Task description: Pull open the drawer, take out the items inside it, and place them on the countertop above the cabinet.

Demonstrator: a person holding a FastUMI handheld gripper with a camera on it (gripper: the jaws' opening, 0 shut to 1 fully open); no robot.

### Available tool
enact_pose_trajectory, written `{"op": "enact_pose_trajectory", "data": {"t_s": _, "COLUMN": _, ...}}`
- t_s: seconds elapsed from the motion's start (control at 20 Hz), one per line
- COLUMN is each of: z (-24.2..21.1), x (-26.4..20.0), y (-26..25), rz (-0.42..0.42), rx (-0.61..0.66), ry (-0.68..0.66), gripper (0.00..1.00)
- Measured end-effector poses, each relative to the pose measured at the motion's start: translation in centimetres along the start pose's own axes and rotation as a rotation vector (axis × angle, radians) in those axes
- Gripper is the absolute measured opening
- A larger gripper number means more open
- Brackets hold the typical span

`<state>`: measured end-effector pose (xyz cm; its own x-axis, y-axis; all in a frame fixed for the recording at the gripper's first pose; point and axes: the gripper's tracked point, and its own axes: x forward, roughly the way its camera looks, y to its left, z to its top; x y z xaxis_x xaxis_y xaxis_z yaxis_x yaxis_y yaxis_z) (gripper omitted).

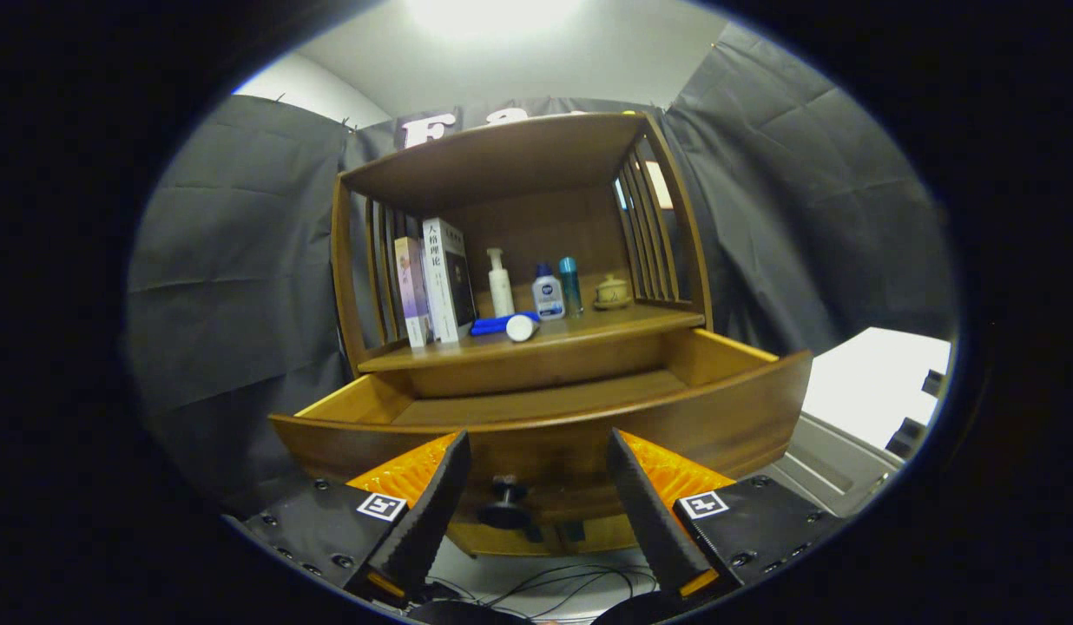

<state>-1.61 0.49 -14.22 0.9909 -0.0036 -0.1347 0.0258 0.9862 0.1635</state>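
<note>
Gripper (536, 456) fingers spread wide and holding nothing, knob (504, 503) sitting loose between them, drawer (545, 417) already pulled out and looking bare inside, blue tube (504, 325) lying on the countertop (580, 334) beyond, so basically done I'd say.

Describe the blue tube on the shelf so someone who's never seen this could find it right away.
Start at the wooden cabinet beyond the open claw, above its pulled-out drawer. On the countertop, just right of the upright books, lies the blue tube. It alone lies flat; the bottles behind it stand upright.
</note>
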Motion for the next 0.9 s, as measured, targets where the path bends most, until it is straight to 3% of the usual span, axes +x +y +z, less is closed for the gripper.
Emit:
{"op": "enact_pose_trajectory", "data": {"t_s": 0.25, "z": -2.0, "x": 0.5, "y": 0.9, "rz": -0.011, "rx": -0.109, "ry": 0.024, "gripper": 0.98}}
{"op": "enact_pose_trajectory", "data": {"t_s": 0.9, "z": -4.0, "x": 3.4, "y": 0.4, "rz": -0.047, "rx": -0.119, "ry": 0.076, "gripper": 0.98}}
